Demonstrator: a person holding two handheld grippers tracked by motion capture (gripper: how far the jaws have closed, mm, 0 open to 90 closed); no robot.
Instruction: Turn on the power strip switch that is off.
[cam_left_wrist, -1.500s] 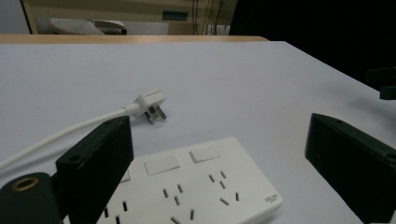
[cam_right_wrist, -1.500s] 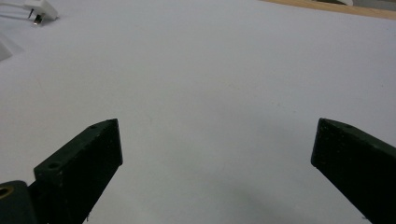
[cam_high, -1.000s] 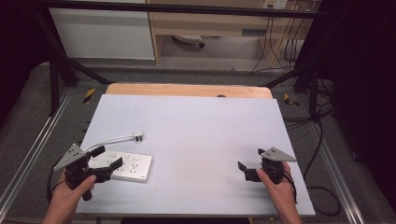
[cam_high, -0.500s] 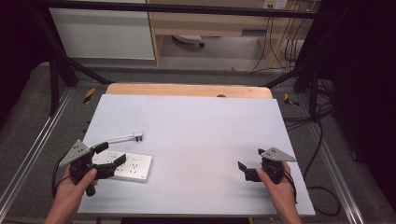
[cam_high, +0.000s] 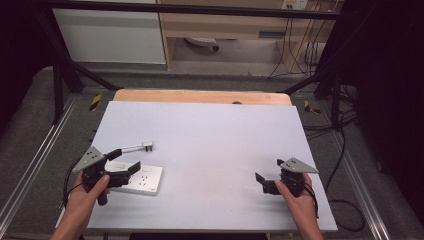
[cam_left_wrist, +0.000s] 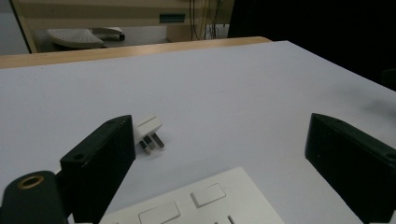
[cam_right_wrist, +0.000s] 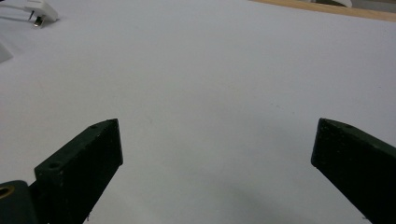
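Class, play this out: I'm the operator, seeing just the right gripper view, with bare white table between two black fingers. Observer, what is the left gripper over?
Observer: The left gripper, fingers apart, is above the left end of a flat white plastic socket plate.
Operator: Where is the plug relative to that plate?
Observer: The small white plug lies apart from it, beyond its far edge, metal pins showing.
Operator: And my right gripper?
Observer: The right gripper is open near the front right of the white table, far from both.
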